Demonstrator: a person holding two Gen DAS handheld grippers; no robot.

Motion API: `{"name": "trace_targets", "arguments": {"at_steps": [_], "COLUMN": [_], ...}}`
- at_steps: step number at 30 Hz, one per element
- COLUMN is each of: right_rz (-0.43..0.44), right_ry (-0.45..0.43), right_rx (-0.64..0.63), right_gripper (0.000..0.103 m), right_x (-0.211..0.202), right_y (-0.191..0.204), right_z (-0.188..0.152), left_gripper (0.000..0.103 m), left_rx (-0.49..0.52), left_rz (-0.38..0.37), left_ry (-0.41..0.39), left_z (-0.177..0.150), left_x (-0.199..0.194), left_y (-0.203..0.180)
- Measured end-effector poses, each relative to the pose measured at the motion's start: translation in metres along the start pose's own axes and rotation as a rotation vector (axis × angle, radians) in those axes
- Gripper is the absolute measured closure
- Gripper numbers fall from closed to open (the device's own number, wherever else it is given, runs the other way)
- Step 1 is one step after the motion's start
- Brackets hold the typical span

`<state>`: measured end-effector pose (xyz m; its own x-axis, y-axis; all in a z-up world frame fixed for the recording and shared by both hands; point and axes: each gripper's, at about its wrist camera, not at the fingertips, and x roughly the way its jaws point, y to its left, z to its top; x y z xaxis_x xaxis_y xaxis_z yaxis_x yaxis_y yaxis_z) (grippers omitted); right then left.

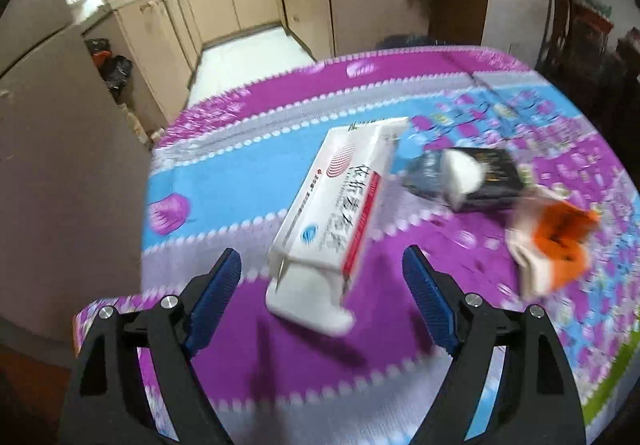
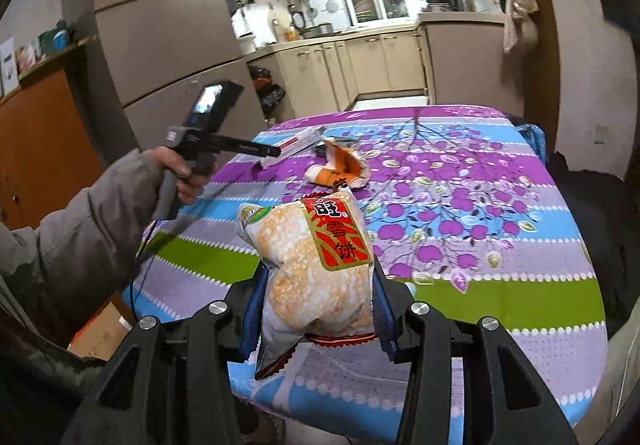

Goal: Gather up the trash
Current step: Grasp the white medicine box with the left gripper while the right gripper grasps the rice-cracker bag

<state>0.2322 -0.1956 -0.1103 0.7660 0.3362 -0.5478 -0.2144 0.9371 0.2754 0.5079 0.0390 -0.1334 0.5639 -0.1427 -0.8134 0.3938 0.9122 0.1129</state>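
Note:
A long white carton with red trim point(image 1: 340, 213) lies on the flowered tablecloth point(image 1: 240, 181), its near end between the blue pads of my left gripper point(image 1: 322, 273), which stands open without touching it. Right of the carton lie a dark packet with a white crumpled piece point(image 1: 464, 177) and an orange-and-white wrapper point(image 1: 552, 241). In the right wrist view my right gripper point(image 2: 316, 285) is shut on a puffy rice-cracker bag point(image 2: 316, 261) with a red label, held above the tablecloth point(image 2: 500, 285). The left gripper point(image 2: 272, 153), held in a sleeved hand, points at the carton point(image 2: 296, 143) near the orange wrapper point(image 2: 340, 169).
The table's left edge point(image 1: 150, 205) drops off beside a beige fridge point(image 2: 168, 45). Kitchen cabinets point(image 1: 240, 1) line the far wall. Black bags point(image 1: 112, 65) sit on the floor by the cabinets. A cardboard box point(image 2: 100, 337) lies on the floor at lower left.

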Motion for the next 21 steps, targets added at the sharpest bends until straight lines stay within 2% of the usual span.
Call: {"name": "trace_targets", "arguments": {"at_steps": [2, 7, 9, 10, 11, 12, 16, 21], "right_rz": [-0.013, -0.029, -0.035, -0.034, -0.034, -0.036, -0.052, -0.106], "right_ry": [0.009, 0.026, 0.023, 0.021, 0.019, 0.017, 0.024, 0.056], "right_rx": [0.025, 0.048, 0.053, 0.059, 0.063, 0.067, 0.066, 0.08], "right_gripper": [0.056, 0.056, 0.056, 0.056, 0.056, 0.056, 0.056, 0.056], "right_x": [0.004, 0.014, 0.018, 0.02, 0.021, 0.022, 0.03, 0.036], "right_y": [-0.007, -0.009, -0.009, -0.009, -0.008, -0.008, -0.004, -0.004], "right_z": [0.002, 0.007, 0.009, 0.011, 0.012, 0.014, 0.022, 0.027], "left_gripper": [0.023, 0.023, 0.032, 0.041, 0.054, 0.058, 0.065, 0.067], "left_rx": [0.015, 0.033, 0.039, 0.049, 0.059, 0.068, 0.073, 0.046], "left_rz": [-0.003, -0.096, -0.136, -0.143, -0.15, -0.158, -0.129, -0.028], "left_ry": [0.013, 0.002, -0.008, -0.016, -0.023, -0.029, -0.023, -0.064], "left_z": [0.005, 0.017, 0.016, 0.013, 0.012, 0.01, 0.0, -0.032], "left_x": [0.012, 0.024, 0.023, 0.02, 0.018, 0.015, 0.005, -0.035], "left_y": [0.0, 0.005, 0.006, 0.005, 0.004, 0.0, -0.012, -0.027]}}
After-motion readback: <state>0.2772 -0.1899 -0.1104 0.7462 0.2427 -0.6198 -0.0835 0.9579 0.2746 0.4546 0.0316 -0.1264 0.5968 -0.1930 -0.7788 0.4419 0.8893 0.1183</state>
